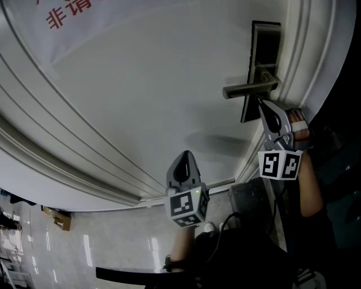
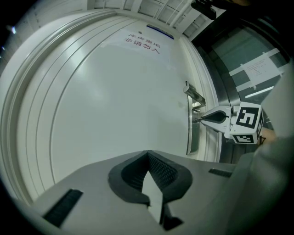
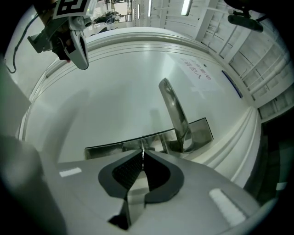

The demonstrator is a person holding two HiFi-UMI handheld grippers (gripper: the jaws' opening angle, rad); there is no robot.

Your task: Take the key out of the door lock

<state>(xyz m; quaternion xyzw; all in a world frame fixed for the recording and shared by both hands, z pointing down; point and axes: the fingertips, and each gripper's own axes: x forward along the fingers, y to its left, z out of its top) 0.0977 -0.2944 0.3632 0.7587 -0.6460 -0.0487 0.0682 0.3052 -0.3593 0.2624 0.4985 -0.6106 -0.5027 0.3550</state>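
A dark metal lock plate (image 1: 263,45) with a lever handle (image 1: 247,89) sits near the right edge of the white door (image 1: 146,96). My right gripper (image 1: 261,104) has its tips against the plate just under the handle. In the right gripper view its jaws are shut on the thin metal key (image 3: 143,153), which stands in the lock plate (image 3: 110,149) beside the handle (image 3: 173,110). My left gripper (image 1: 184,158) hangs lower and further left, away from the door, shut with nothing in it. From the left gripper view the right gripper (image 2: 201,120) shows at the plate (image 2: 192,137).
A sign with red print (image 1: 65,14) hangs on the door's upper part. The moulded door frame (image 1: 316,51) runs close on the right. A tiled floor with a small cardboard box (image 1: 60,219) lies at the lower left. A person's forearm (image 1: 309,180) holds the right gripper.
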